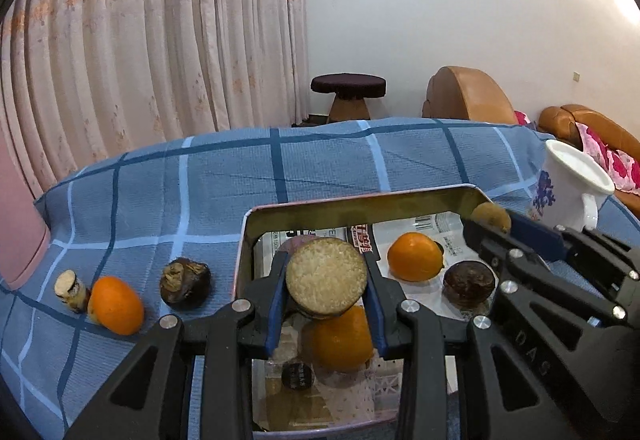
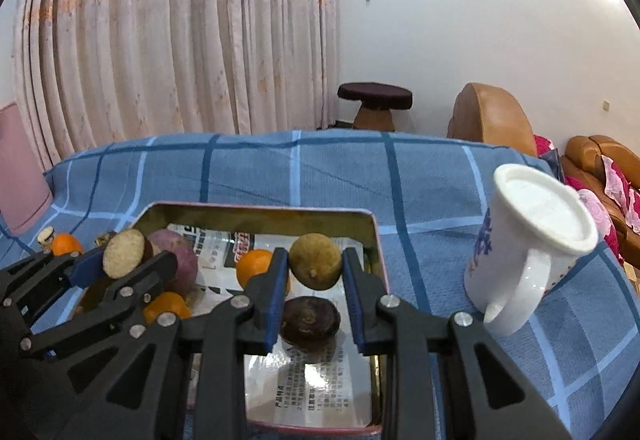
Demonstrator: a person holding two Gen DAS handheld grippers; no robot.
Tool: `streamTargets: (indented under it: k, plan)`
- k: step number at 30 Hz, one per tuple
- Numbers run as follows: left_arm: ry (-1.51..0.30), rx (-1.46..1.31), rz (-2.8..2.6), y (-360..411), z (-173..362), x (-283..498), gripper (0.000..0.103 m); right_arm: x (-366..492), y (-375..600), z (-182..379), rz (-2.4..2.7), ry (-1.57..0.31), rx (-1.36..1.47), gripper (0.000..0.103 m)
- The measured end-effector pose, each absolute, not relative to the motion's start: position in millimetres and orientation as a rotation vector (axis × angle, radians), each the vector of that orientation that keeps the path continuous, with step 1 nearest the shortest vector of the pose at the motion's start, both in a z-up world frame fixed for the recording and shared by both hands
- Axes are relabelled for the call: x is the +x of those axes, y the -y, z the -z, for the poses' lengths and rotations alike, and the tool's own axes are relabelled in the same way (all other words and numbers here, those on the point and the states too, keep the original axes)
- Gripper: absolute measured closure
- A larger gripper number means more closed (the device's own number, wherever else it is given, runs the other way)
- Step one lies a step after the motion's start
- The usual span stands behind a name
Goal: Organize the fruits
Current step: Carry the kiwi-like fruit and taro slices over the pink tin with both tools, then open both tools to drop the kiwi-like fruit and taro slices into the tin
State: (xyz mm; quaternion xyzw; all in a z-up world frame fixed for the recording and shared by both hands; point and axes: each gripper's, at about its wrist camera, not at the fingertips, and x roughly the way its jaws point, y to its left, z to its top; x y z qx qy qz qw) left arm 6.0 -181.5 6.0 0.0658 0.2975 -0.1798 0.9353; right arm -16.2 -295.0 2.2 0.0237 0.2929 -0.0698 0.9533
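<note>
Left tongs (image 1: 326, 290), centre of the left wrist view, angled downward over a shallow rectangular metal tray (image 1: 360, 206) lined with printed paper, clamped on a round cut piece with a pale grainy face and dark rim (image 1: 326, 282). Below it in the tray, an orange (image 1: 342, 338); further right, another orange (image 1: 415, 257) and a dark brown round fruit (image 1: 469, 283).

Right tongs (image 2: 316, 276), centre of the right wrist view, likewise tilted down above the tray, pinching a dull yellow-brown round fruit (image 2: 316, 260) between blue pads, directly above the dark brown fruit. Purple-skinned round tuber (image 2: 182, 260) in the tray's left part.

On the blue checked counter cloth (image 1: 224, 176), lower left: a third orange (image 1: 118, 306), a shrivelled dark fruit (image 1: 185, 282), a small pale stub (image 1: 72, 288). White mug with blue print (image 2: 520, 252) at right, beside the tray.
</note>
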Motion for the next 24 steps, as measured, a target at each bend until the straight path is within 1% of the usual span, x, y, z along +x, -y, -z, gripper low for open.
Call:
streamTargets:
  k: [6, 14, 16, 18, 19, 23, 24]
  plan:
    - [-0.622, 0.147, 0.376, 185, -4, 7, 0.066, -11, 297, 2, 0.111, -0.63, 0.062, 0.073]
    - [-0.622, 0.144, 0.36, 185, -4, 9, 0.066, -10, 295, 2, 0.097, -0.628, 0.066, 0.072]
    - [-0.624, 0.135, 0.35, 182, -4, 10, 0.066, -11, 296, 2, 0.102, -0.623, 0.066, 0.067]
    - [-0.614, 0.121, 0.338, 179, -5, 9, 0.065, -12, 297, 2, 0.102, -0.62, 0.075, 0.06]
    - [-0.604, 0.114, 0.328, 177, -6, 8, 0.061, -13, 298, 2, 0.096, -0.615, 0.085, 0.059]
    - [-0.569, 0.089, 0.316, 168, -10, 4, 0.053, -17, 302, -2, 0.085, -0.586, 0.115, 0.05]
    - [-0.563, 0.088, 0.311, 167, -11, 4, 0.047, -18, 303, -3, 0.086, -0.579, 0.119, 0.047]
